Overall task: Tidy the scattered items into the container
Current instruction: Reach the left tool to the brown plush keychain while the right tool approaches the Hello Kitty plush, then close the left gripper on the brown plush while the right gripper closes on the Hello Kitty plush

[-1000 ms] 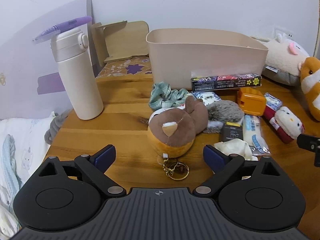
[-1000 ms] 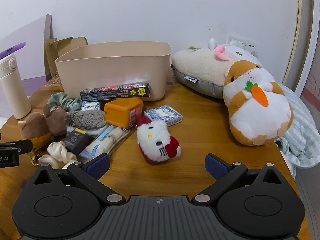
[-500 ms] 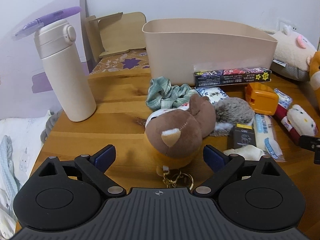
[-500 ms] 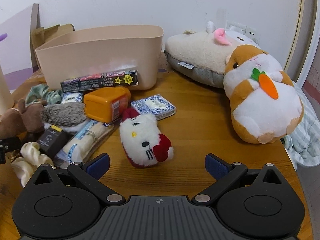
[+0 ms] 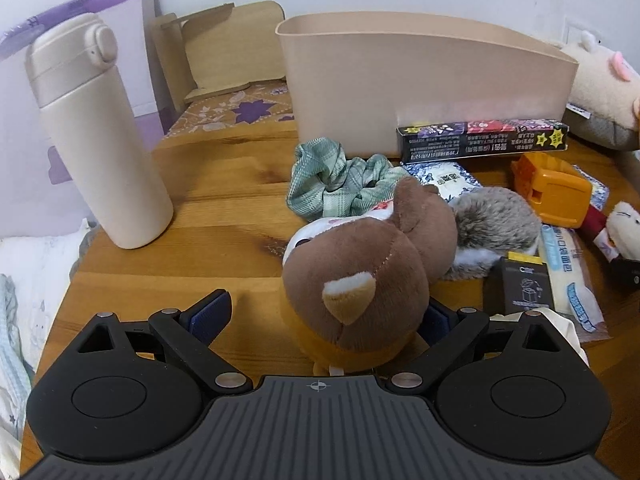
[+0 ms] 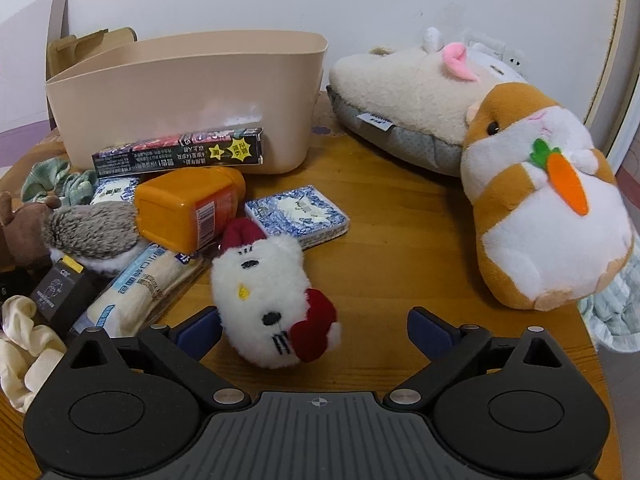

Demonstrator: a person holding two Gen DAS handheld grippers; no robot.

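Now both grippers have pushed fwd since a sec ago; left gripper [image 5: 322, 316] straddles the brown plush [image 5: 354, 280], jaws wide, nothing gripped; right gripper [image 6: 314, 332] likewise wide, white cat plush [image 6: 272, 300] just inside its left finger, so grabs look imminent; beyond, orange box [image 6: 188, 208] & long black carton [image 6: 180, 152] crowd the beige container's [image 6: 192, 92] front wall.

Brown plush [image 5: 360, 280] hides most of one left-gripper finger pad; container [image 5: 424, 80] interior not visible; cream scrunchie [image 6: 24, 344] cut by frame edge.
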